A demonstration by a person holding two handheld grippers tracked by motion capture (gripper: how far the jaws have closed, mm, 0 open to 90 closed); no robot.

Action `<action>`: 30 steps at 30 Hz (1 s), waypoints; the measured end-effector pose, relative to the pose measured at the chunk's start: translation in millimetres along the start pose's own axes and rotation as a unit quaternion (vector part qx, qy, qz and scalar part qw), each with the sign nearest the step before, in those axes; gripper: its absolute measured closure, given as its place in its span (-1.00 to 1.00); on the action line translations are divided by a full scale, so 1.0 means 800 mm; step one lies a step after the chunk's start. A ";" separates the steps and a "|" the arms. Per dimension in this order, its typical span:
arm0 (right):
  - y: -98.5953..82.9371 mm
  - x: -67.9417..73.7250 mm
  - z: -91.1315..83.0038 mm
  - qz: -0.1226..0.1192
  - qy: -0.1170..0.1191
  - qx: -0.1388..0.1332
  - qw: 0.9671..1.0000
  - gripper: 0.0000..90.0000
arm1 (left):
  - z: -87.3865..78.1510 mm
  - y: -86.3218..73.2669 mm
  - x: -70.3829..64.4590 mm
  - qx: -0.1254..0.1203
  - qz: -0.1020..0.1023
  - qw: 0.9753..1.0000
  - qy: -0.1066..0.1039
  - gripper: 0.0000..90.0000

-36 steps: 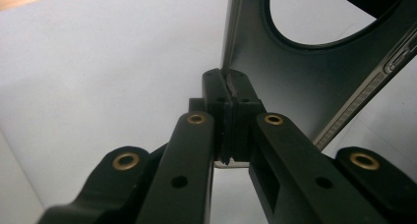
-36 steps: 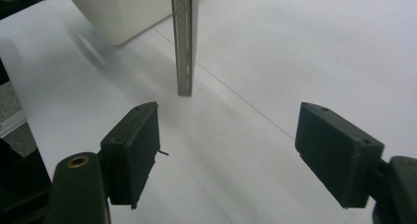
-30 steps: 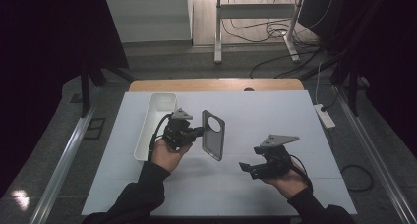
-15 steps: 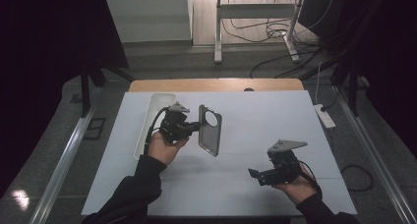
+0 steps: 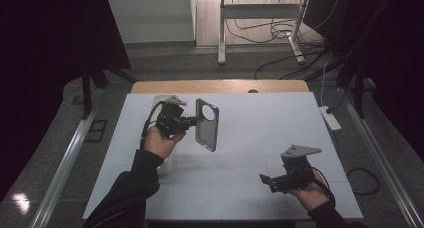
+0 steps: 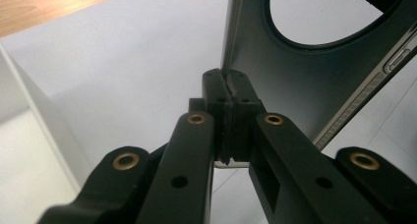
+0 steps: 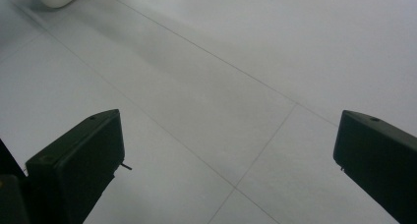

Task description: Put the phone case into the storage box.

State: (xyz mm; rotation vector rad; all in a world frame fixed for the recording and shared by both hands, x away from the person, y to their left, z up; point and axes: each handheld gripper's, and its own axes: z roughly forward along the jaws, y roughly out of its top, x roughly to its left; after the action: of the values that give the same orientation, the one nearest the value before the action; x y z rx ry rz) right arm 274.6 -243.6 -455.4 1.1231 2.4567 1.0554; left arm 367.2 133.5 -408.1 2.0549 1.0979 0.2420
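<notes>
I see the dark phone case (image 5: 206, 124) held up off the white table (image 5: 250, 138), standing on edge and tilted, its round camera cutout toward the top. In the left gripper view the case (image 6: 305, 86) fills the upper right, and my left gripper (image 6: 228, 94) has its jaws clenched on the case's edge — the two tips pressed tight together over the rim. From the high view the left gripper (image 5: 192, 122) sits over the table's left part, just beside the white tray (image 5: 159, 99) at the left edge. My right gripper (image 5: 264, 180) hovers low near the table's front right corner, well apart from the case — its jaws (image 7: 231, 150) are spread wide with nothing between them but bare tabletop.
</notes>
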 end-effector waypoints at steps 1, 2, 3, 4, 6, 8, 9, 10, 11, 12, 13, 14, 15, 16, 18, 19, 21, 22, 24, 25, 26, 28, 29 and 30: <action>0.000 0.000 0.000 0.000 0.000 0.000 1.000 -1.00 | 0.000 0.000 0.000 0.000 0.000 1.000 0.000 0.98; -0.001 -0.001 0.000 0.001 0.001 0.002 1.000 -1.00 | -0.002 0.002 0.002 0.002 0.000 1.000 0.003 0.98; -0.003 -0.001 -0.001 0.002 -0.002 0.004 1.000 -1.00 | -0.004 0.003 0.004 0.001 -0.001 1.000 0.006 0.97; -0.004 -0.002 -0.001 0.000 -0.003 0.006 1.000 -1.00 | -0.006 0.004 0.006 0.001 -0.002 1.000 0.007 0.97; -0.005 -0.002 -0.002 0.002 -0.001 0.004 1.000 -1.00 | -0.010 0.006 0.009 0.000 -0.004 1.000 0.011 0.98; -0.007 -0.003 -0.004 0.002 0.009 0.004 1.000 -1.00 | -0.014 0.009 0.013 -0.001 -0.007 1.000 0.013 0.98; -0.008 -0.004 -0.005 0.001 0.007 0.003 1.000 -1.00 | -0.016 0.010 0.014 -0.001 -0.008 1.000 0.013 0.98; -0.008 -0.004 -0.005 0.000 0.005 0.003 1.000 -1.00 | -0.018 0.011 0.015 -0.002 -0.009 1.000 0.015 0.98; -0.009 -0.004 -0.006 0.001 0.004 0.002 1.000 -1.00 | -0.020 0.012 0.017 -0.002 -0.011 1.000 0.017 0.98; -0.011 -0.005 -0.007 0.005 0.003 -0.001 1.000 -1.00 | -0.022 0.013 0.019 -0.002 -0.013 1.000 0.018 0.98; -0.011 -0.006 -0.008 0.007 0.001 -0.001 1.000 -1.00 | -0.023 0.014 0.020 -0.003 -0.015 1.000 0.018 0.98; -0.012 -0.007 -0.009 0.010 0.000 -0.003 1.000 -1.00 | -0.025 0.015 0.022 -0.004 -0.015 1.000 0.020 0.98; -0.013 -0.008 -0.011 0.013 0.000 -0.004 1.000 -1.00 | -0.026 0.016 0.023 -0.003 -0.017 1.000 0.021 0.98; -0.014 -0.009 -0.012 0.017 0.000 -0.006 1.000 -1.00 | -0.028 0.017 0.025 -0.003 -0.016 1.000 0.024 0.98; -0.016 -0.011 -0.014 0.022 -0.002 -0.010 1.000 -1.00 | -0.029 0.019 0.027 -0.002 -0.019 0.999 0.028 0.98; -0.017 -0.012 -0.015 0.024 -0.001 -0.010 1.000 -1.00 | -0.031 0.020 0.029 -0.001 -0.019 0.999 0.030 0.98; -0.020 -0.013 -0.017 0.024 -0.003 -0.010 1.000 -1.00 | -0.032 0.020 0.031 -0.002 -0.020 0.999 0.033 0.98; -0.021 -0.014 -0.018 0.025 -0.003 -0.011 1.000 -1.00 | -0.034 0.021 0.033 -0.003 -0.023 0.999 0.034 0.98; -0.023 -0.015 -0.021 0.026 -0.007 -0.011 1.000 -1.00 | -0.036 0.023 0.036 -0.005 -0.027 0.999 0.037 0.98; -0.023 -0.015 -0.021 0.026 -0.007 -0.011 1.000 -1.00 | -0.038 0.024 0.038 -0.006 -0.029 0.999 0.039 0.98; -0.024 -0.015 -0.022 0.027 -0.007 -0.013 1.000 -1.00 | -0.040 0.025 0.040 -0.008 -0.033 0.999 0.040 0.98; -0.026 -0.017 -0.025 0.030 -0.011 -0.016 0.999 -1.00 | -0.044 0.026 0.045 -0.012 -0.041 0.998 0.041 0.98; -0.027 -0.018 -0.026 0.032 -0.011 -0.016 0.999 -1.00 | -0.045 0.027 0.046 -0.013 -0.043 0.998 0.042 0.98; -0.029 -0.019 -0.028 0.034 -0.014 -0.020 0.999 -1.00 | -0.047 0.027 0.047 -0.013 -0.043 0.998 0.043 0.98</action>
State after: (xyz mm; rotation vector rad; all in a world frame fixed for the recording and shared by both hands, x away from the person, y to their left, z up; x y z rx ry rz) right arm 261.4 -276.5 -456.8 1.2093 2.3813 1.0953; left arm 385.5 176.1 -374.4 1.9843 1.2271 0.3022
